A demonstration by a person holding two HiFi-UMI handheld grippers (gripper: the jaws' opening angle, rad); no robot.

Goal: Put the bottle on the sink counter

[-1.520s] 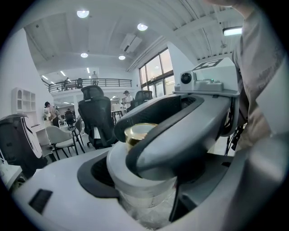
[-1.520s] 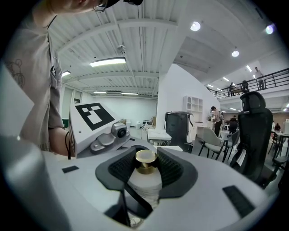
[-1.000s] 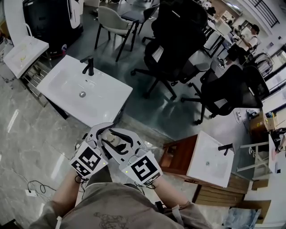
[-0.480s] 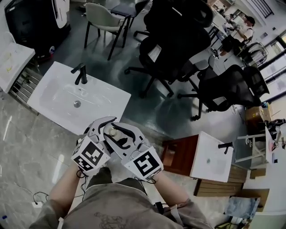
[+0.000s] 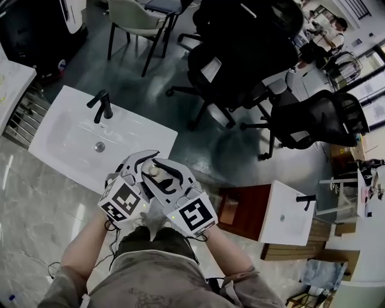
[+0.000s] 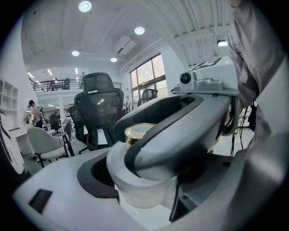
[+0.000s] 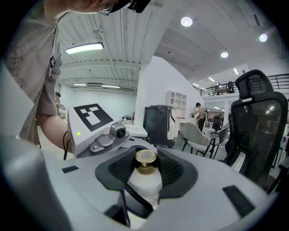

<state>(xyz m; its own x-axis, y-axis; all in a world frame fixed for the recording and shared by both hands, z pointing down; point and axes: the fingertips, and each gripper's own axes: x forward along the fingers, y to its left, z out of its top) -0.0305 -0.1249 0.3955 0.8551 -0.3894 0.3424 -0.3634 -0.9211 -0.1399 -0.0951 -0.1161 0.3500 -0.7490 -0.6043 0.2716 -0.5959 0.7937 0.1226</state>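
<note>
A small pale bottle with a gold cap (image 5: 155,172) is held upright between both grippers, close in front of the person's body. My left gripper (image 5: 144,168) and right gripper (image 5: 163,174) cross around it. In the right gripper view the bottle (image 7: 144,185) stands between the dark pads, and the right gripper (image 7: 145,180) is shut on it. In the left gripper view the bottle (image 6: 137,133) rests against the left gripper (image 6: 144,194), with the right gripper's jaw crossing over it. The white sink counter (image 5: 138,129) with its black faucet (image 5: 101,105) lies just beyond the grippers, to the left.
Black office chairs (image 5: 240,66) stand beyond the counter, and a grey chair (image 5: 129,18) at the top. A second white sink on a wooden cabinet (image 5: 283,216) stands to the right. A white shelf unit (image 5: 9,84) is at the far left.
The sink counter has drawn nearer in the head view, and the grippers now sit at its near edge. Both grippers keep the same hold on the bottle.
</note>
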